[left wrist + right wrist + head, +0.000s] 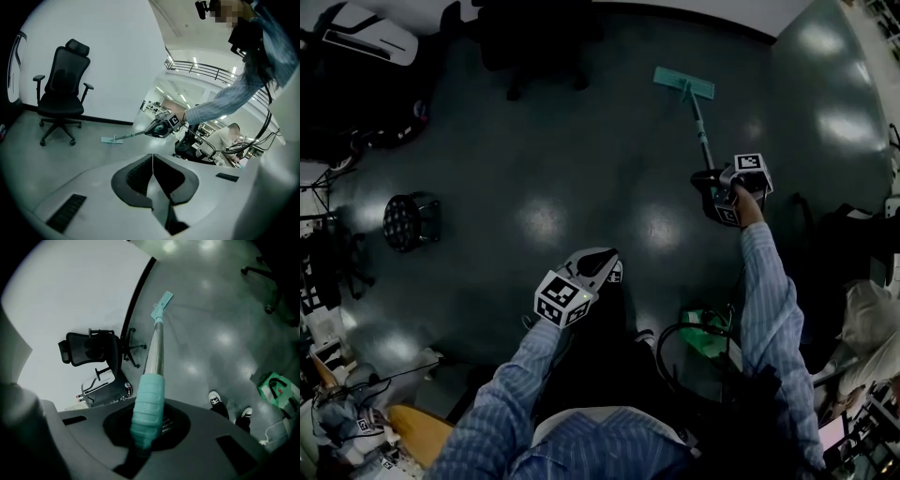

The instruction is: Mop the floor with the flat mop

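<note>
Teal ribbed plastic, the grip end of the flat mop (148, 401), sits between the jaws of the right gripper (146, 432). They are closed firmly on it, with the grip filling the gap. From there the metal shaft (157, 345) runs away from the gripper and down to the mop head (162, 303), which lies flat on the floor (211, 324) close to the base of the white wall (70, 291).

In the head view the right gripper (709, 184) is held forward at arm's length. The mop head (683, 83) is well ahead of it, on dark, glossy floor (572, 159) showing reflected ceiling lights.

The left gripper (152, 174) has its jaws brought fully together, pads meeting along one line with nothing between them. It is held nearer the body (602, 262), well apart from the mop.

A black office chair (63, 89) stands by the wall, to the left of the mop head. A round stool (411, 220) stands far left. A green bag (705, 336) lies near the person's right side, beside the shoes (215, 400).
</note>
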Tool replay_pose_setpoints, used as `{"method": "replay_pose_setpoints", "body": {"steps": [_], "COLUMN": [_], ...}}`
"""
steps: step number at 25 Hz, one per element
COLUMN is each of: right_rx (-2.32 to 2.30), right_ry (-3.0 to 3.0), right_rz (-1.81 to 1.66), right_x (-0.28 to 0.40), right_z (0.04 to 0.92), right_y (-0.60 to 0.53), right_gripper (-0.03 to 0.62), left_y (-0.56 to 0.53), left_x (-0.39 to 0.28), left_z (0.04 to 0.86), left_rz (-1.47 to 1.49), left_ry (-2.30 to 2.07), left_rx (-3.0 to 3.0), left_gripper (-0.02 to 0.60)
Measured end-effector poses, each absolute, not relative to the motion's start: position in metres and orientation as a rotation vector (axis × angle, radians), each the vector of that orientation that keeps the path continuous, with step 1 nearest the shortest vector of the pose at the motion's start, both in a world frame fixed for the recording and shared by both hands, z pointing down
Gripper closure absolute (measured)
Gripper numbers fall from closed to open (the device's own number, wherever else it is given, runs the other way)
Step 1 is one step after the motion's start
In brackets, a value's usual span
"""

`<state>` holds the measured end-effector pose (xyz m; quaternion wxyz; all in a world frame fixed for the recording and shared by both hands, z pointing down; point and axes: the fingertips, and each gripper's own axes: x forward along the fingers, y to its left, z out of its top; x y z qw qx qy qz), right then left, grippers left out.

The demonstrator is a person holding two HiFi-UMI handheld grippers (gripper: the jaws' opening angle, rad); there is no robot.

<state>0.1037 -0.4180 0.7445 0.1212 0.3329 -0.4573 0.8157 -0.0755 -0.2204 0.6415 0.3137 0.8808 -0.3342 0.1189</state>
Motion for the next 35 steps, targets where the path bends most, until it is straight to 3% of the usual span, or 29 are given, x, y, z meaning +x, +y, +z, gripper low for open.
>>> {"method": "replay_pose_setpoints", "body": {"steps": [7,35], "right_rx": [0.968,0.788], "right_ry": [-1.29,-1.256], "right_rz": [2.356,2.341], "right_x": [0.102,0.154], "right_z": [0.703,0.68], "right_y": [-0.303,0.098], "right_gripper": [0.585,0.585], "left_y": [-0.164,0.018], "left_x": [-0.066,0.018], "left_z": [0.596,0.545], "left_rz": [0.278,0.227], "left_ry": [-0.838,-0.865], "left_rx": [2.36,2.446], "left_gripper": [0.575,0.575]}}
